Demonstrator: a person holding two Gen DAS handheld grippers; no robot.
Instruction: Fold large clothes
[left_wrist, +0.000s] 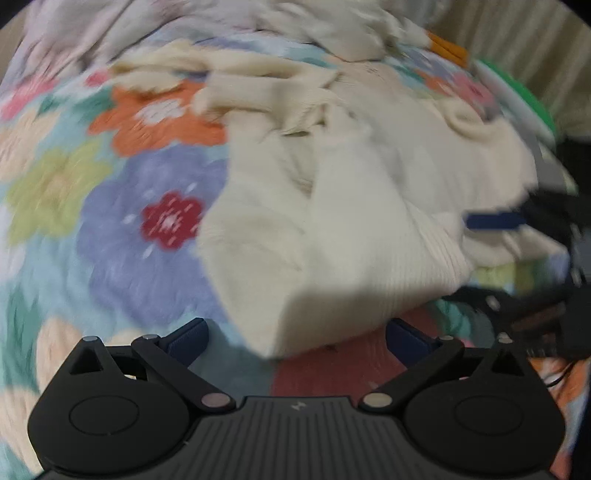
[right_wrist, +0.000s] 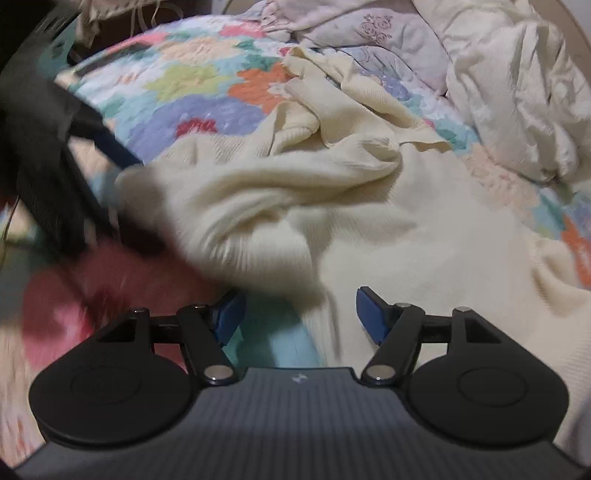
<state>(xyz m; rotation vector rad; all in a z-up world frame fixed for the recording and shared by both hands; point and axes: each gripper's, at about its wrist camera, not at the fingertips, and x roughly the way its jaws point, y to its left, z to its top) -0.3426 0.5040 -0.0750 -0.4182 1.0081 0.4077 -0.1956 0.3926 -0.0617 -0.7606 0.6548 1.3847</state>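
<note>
Cream sweater (right_wrist: 332, 206) crumpled on floral quilt (right_wrist: 192, 99)

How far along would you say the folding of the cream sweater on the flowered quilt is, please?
Early. Done: the cream ribbed knit sweater lies on the flower-patterned quilt, with one part bunched over its middle, though not as a neat fold. In hand: nothing; the left gripper and right gripper are both open at the near edge. Left: smoothing the crumpled sleeves and making the folds.
</note>
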